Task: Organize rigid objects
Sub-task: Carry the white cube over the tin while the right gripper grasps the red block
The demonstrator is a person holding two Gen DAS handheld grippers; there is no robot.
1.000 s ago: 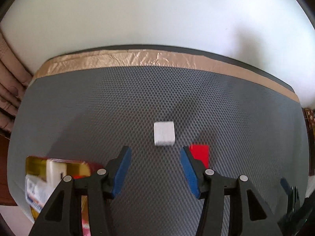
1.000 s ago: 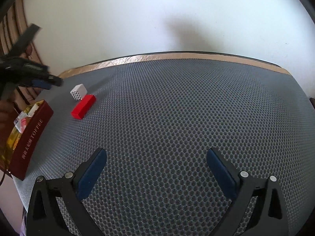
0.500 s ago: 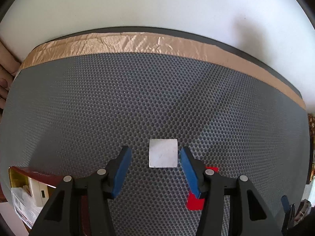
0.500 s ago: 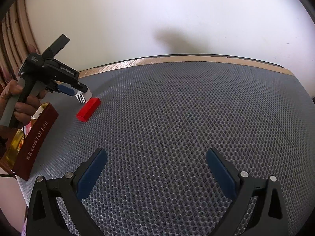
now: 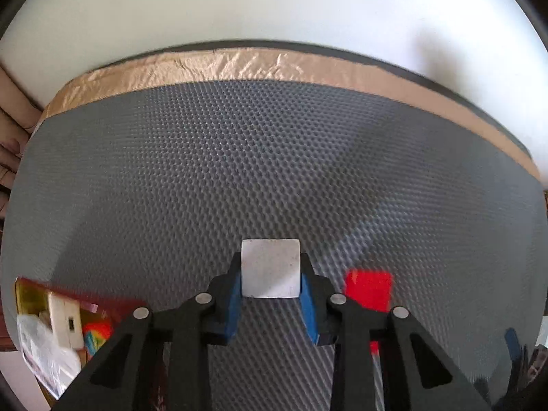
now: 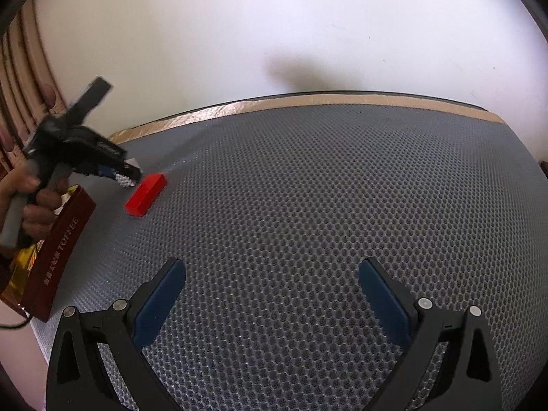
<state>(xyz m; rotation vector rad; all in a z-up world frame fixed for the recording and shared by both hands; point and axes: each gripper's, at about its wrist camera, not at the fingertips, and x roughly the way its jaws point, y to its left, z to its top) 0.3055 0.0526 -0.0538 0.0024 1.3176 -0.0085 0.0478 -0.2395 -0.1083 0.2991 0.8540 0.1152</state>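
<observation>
Now my left gripper (image 5: 270, 279) is closing, blue pads touching the white cube (image 5: 270, 267) beside the red block (image 5: 368, 289). My right gripper (image 6: 272, 291) gapes wide, empty.

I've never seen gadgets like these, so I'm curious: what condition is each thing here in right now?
Left gripper: jaws closing, pads against the white cube.
White cube: upright, between the pads.
Red block: lying flat on the mat, free.
Right gripper: open, holding nothing.
Toffee box: open-topped, items inside.
Mat: flat, taped along its far edge.
</observation>
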